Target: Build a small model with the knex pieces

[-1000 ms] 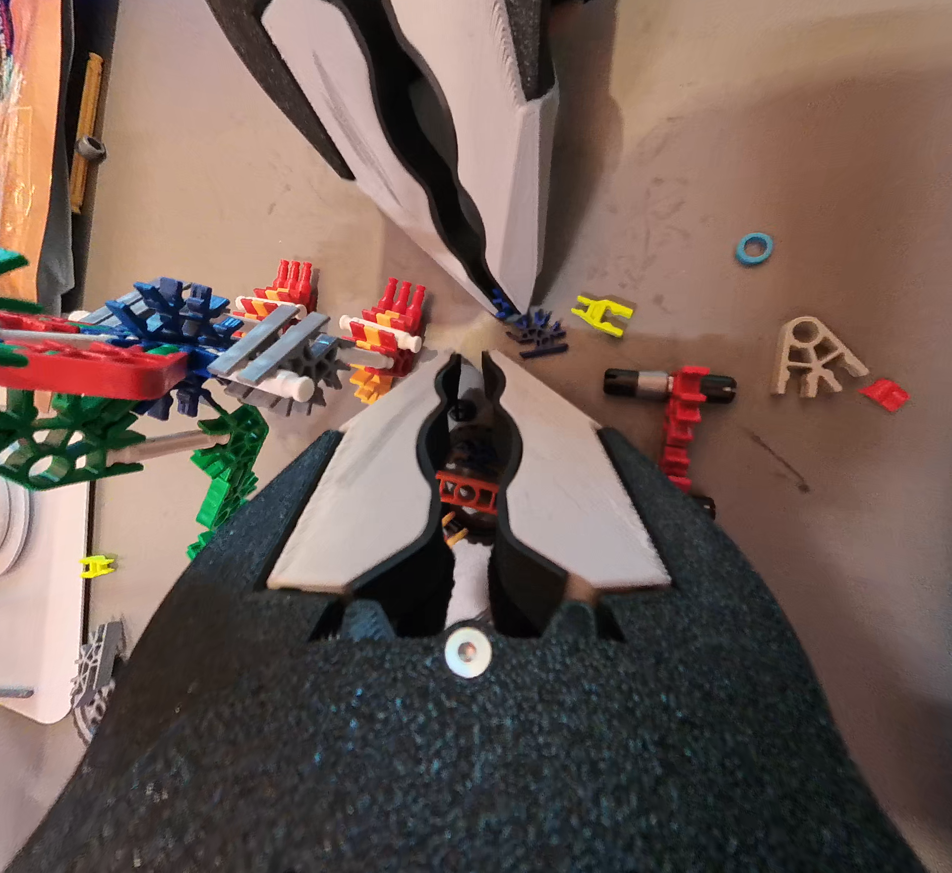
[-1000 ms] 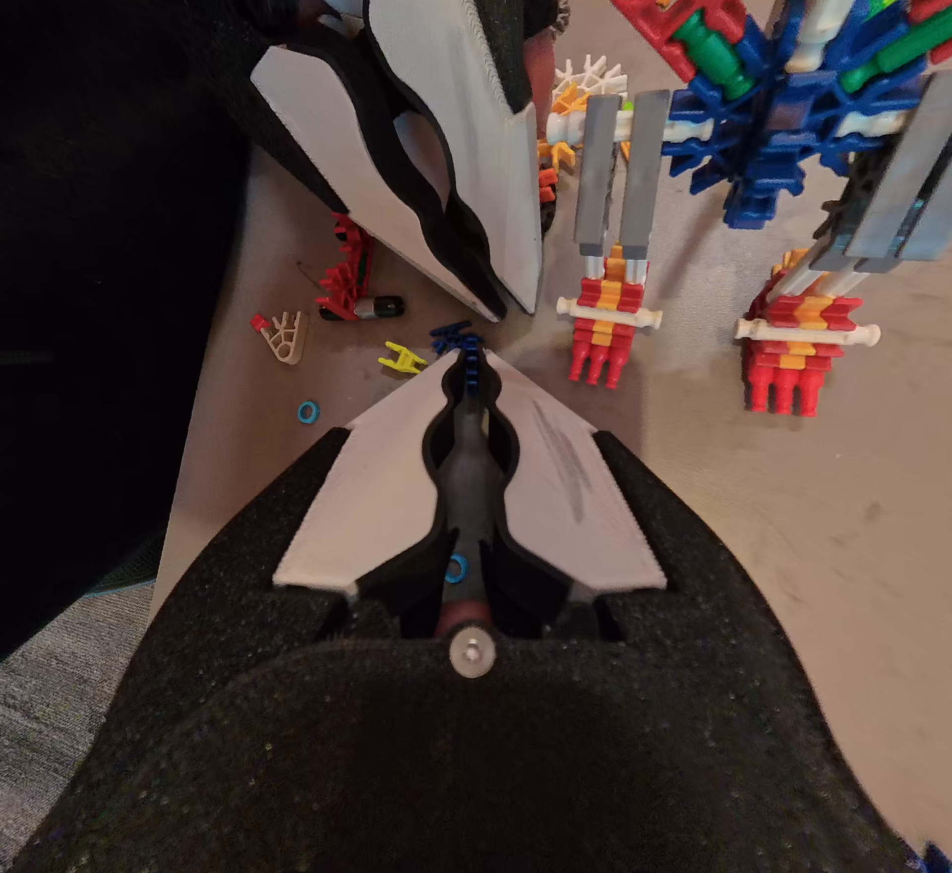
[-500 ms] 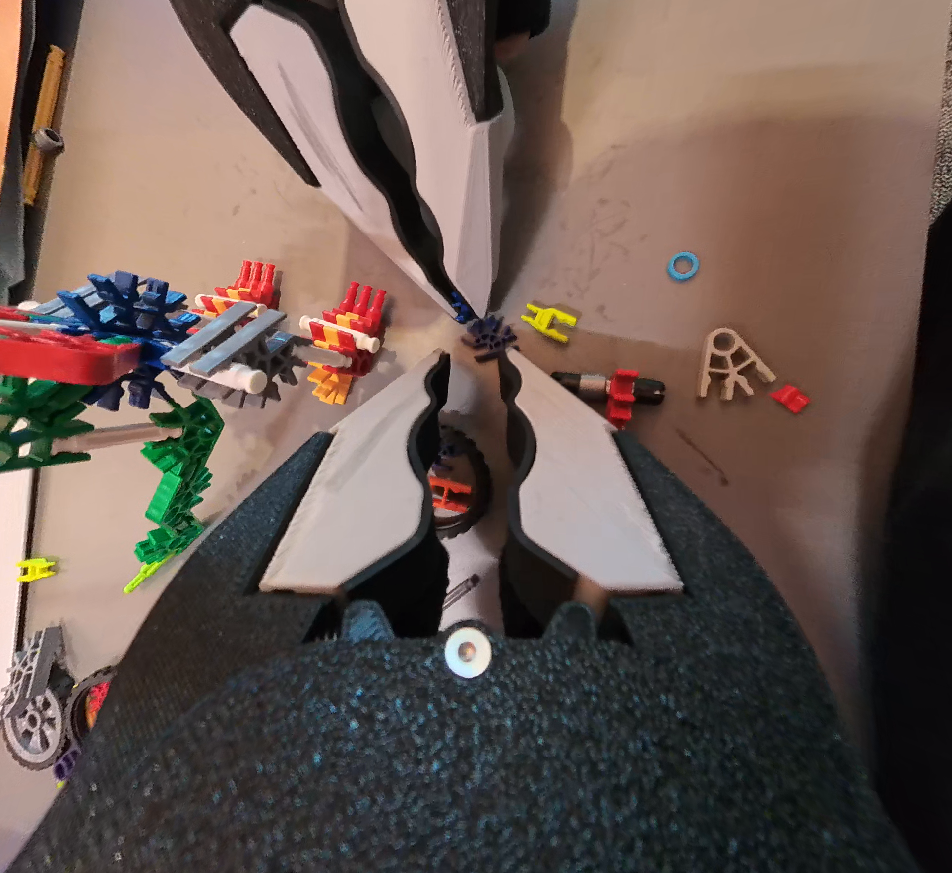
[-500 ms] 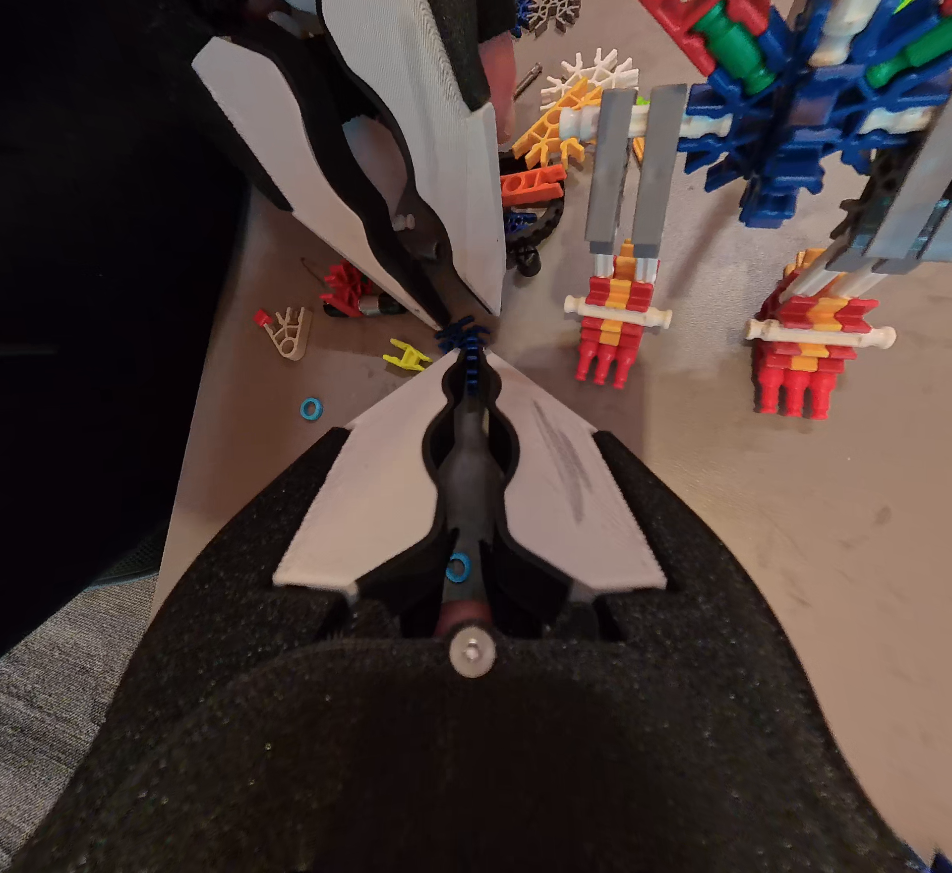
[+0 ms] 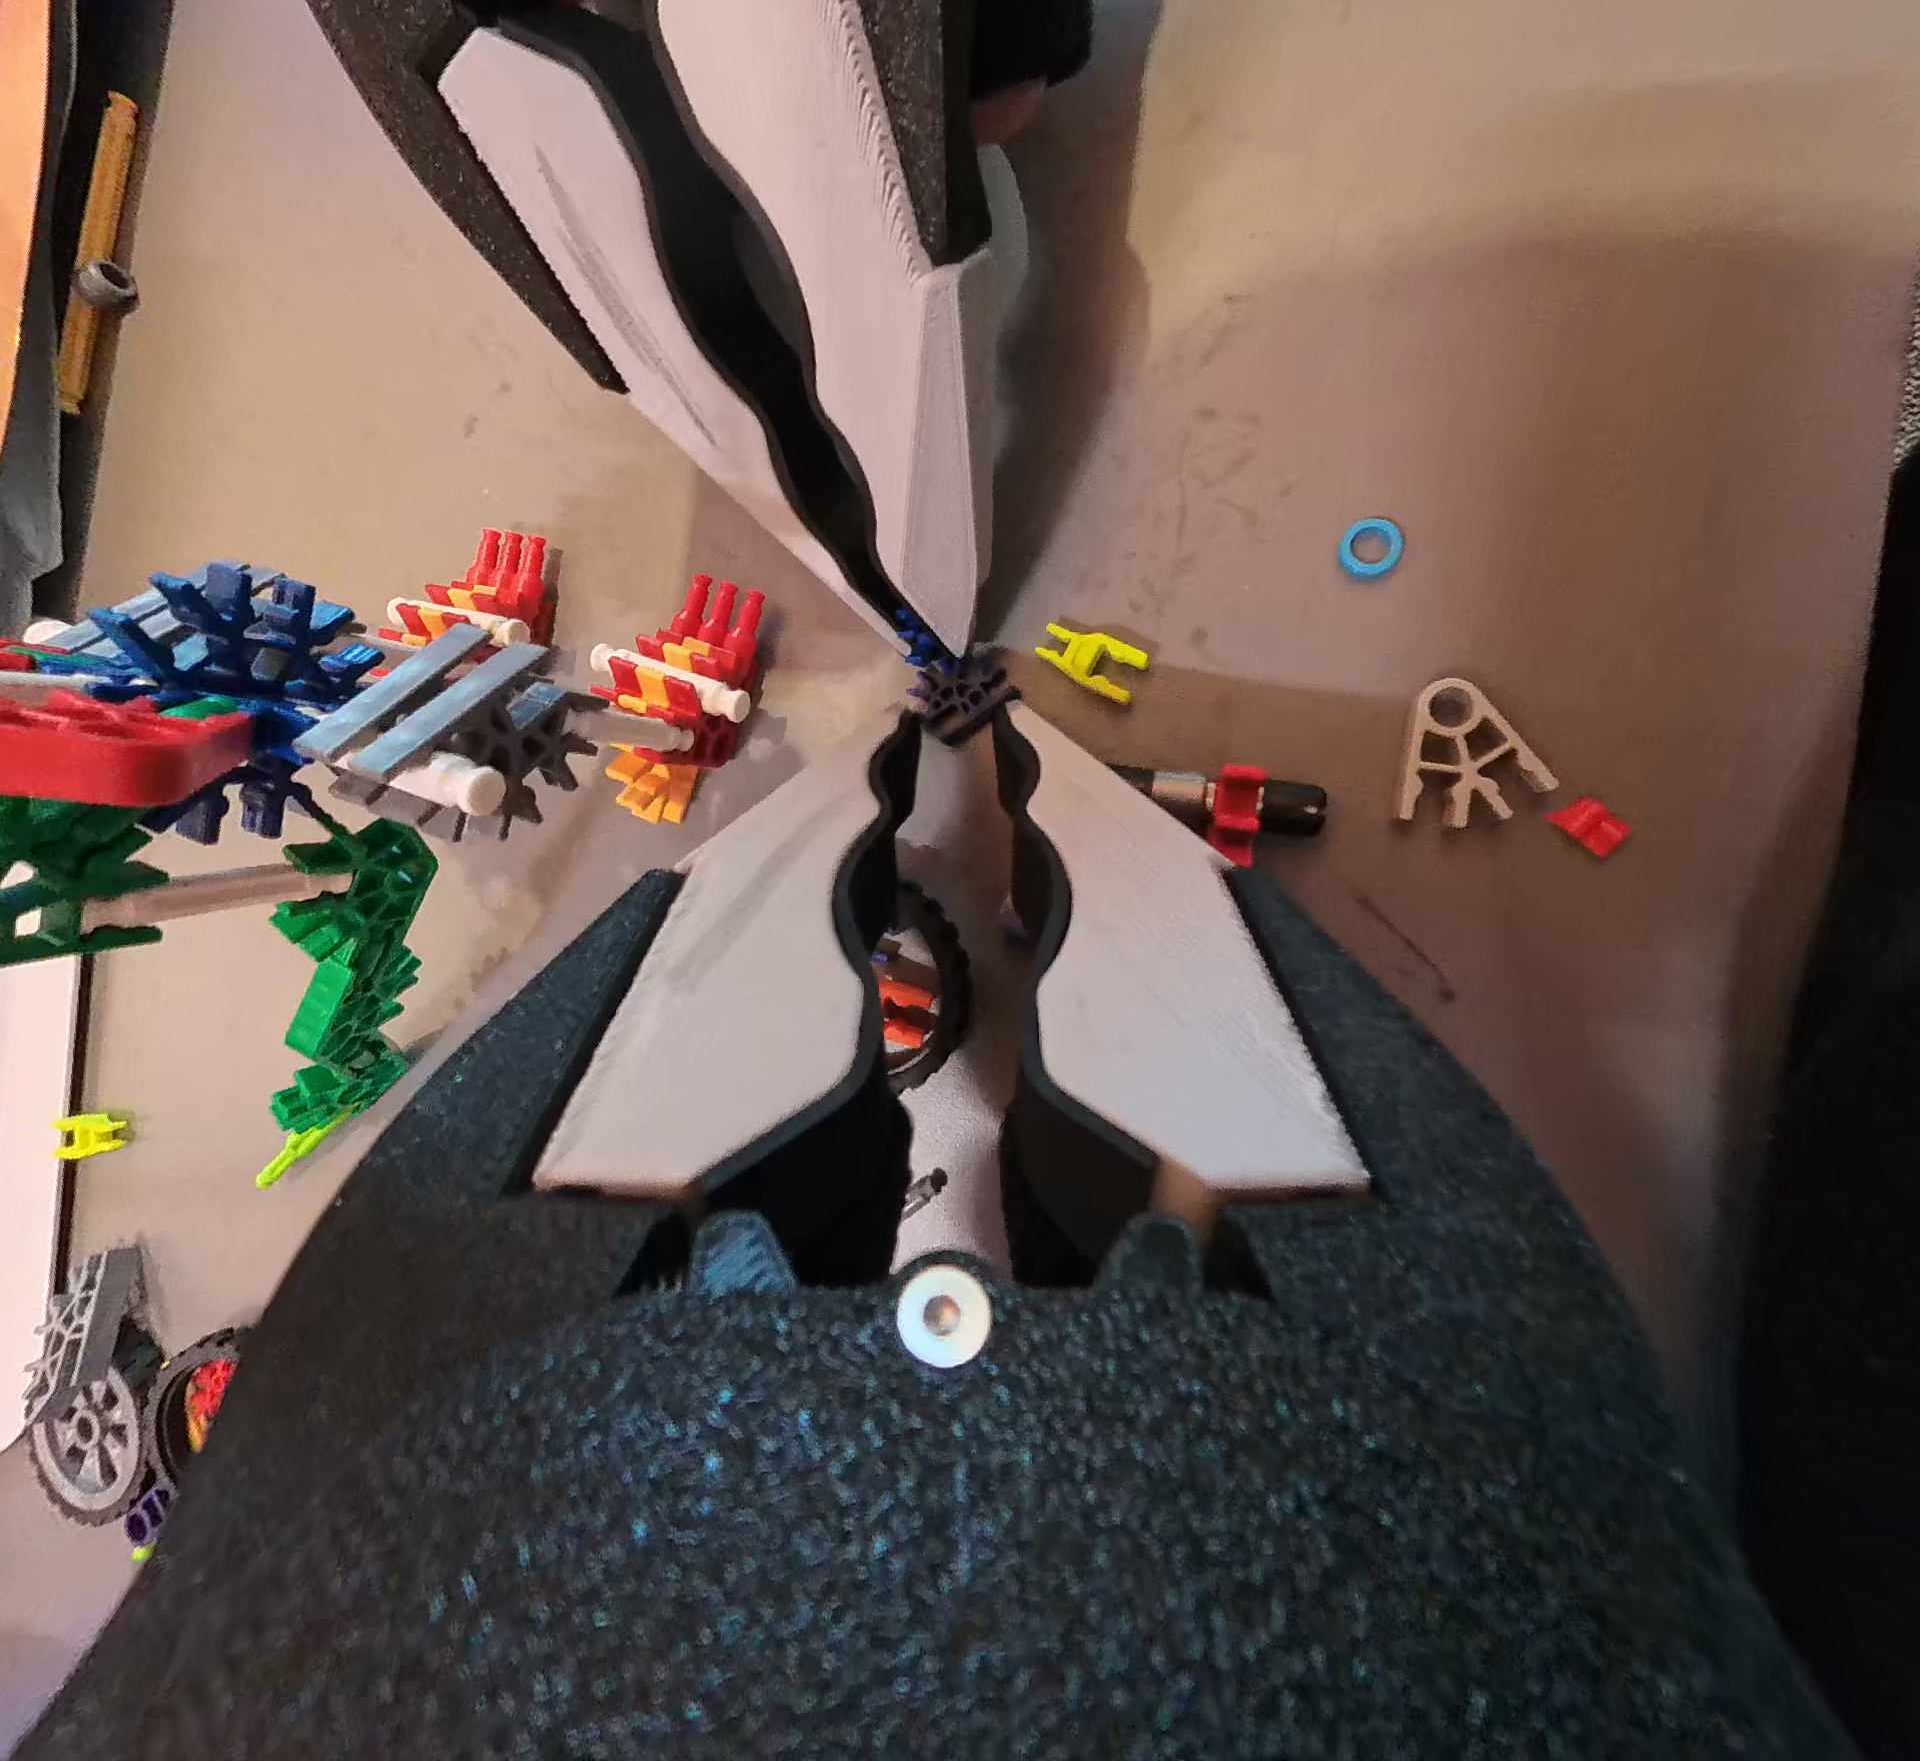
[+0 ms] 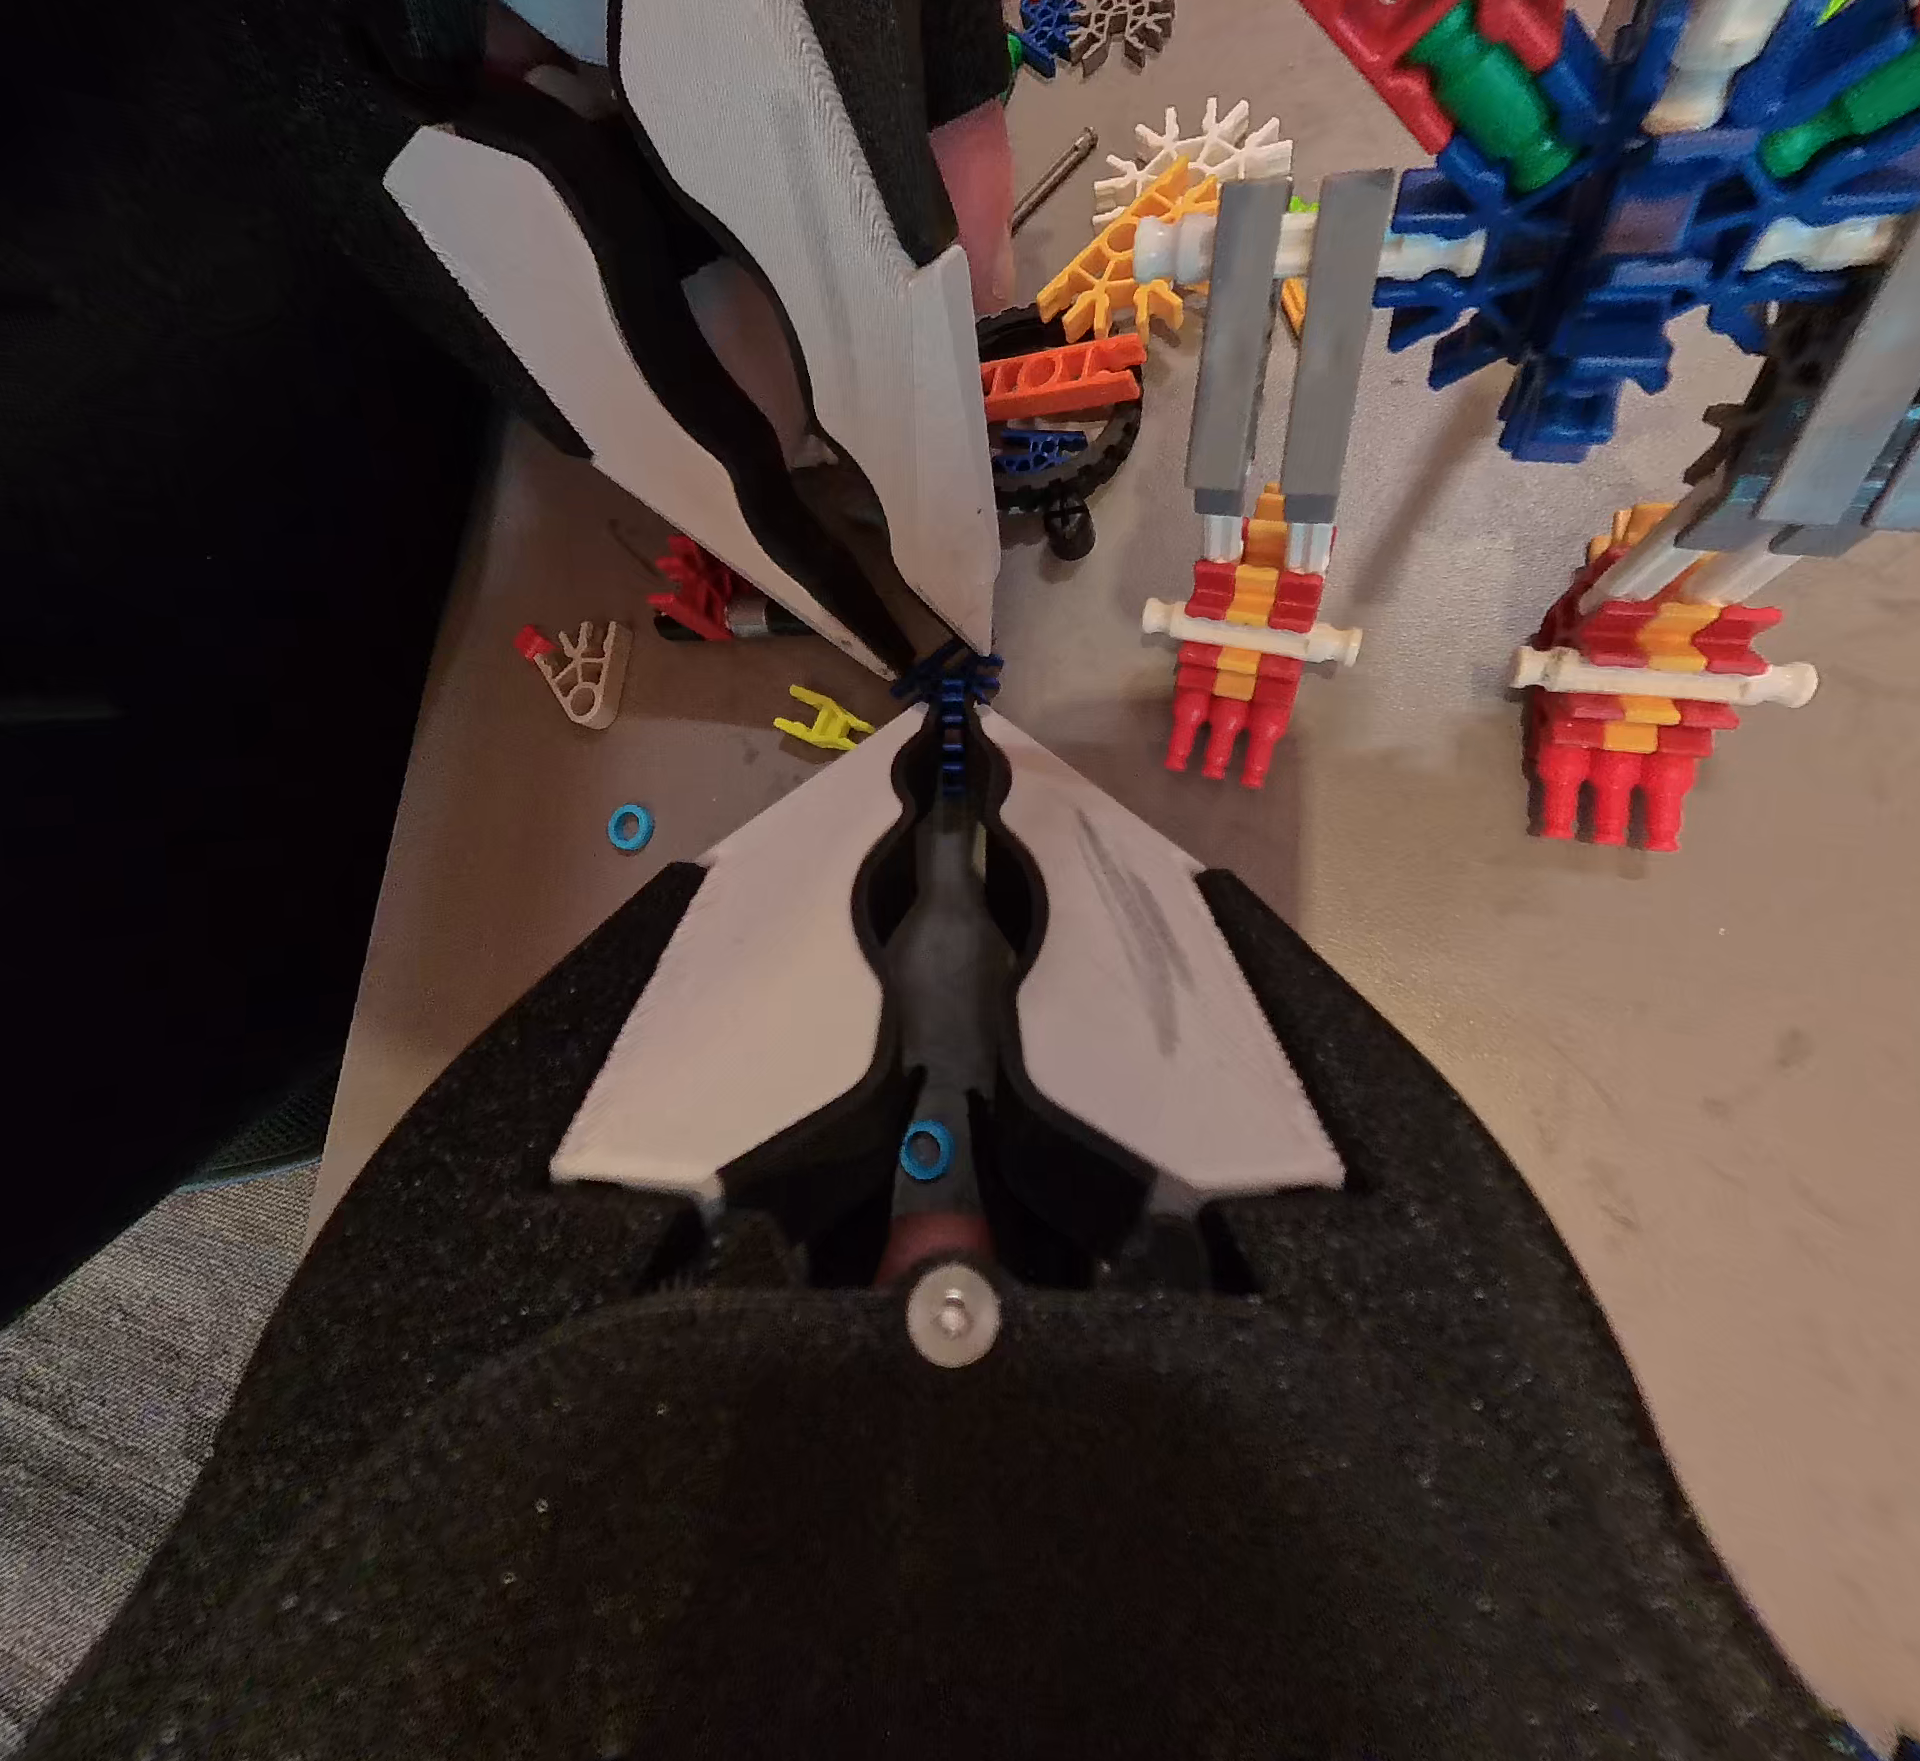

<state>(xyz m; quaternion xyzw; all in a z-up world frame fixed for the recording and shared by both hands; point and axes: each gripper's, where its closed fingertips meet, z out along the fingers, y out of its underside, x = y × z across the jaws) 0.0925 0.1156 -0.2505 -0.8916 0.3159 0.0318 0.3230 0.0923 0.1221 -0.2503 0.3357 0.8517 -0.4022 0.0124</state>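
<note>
Two grippers meet tip to tip above the tan tabletop (image 5: 1455, 361), each clamped on a dark blue snowflake connector. The right gripper (image 6: 954, 724) pinches its blue connector (image 6: 951, 735) edge-on between closed tips; the left gripper (image 5: 951, 724) grips a second, darker connector (image 5: 961, 693) flat-on, its fingers parted only by the piece. Both connectors touch where the tips converge, apparently being pressed together. Fingers (image 5: 1164, 984) are ribbed white plastic with black wavy liners, in grainy black shells. Left of the junction in the left wrist view stands a multicoloured rod-and-connector model (image 5: 260, 703) on red and orange feet. Right of the junction lie a yellow clip (image 5: 1091, 662), blue ring (image 5: 1369, 549), tan triangular piece (image 5: 1465, 761) and red-collared black rod (image 5: 1236, 792).
</note>
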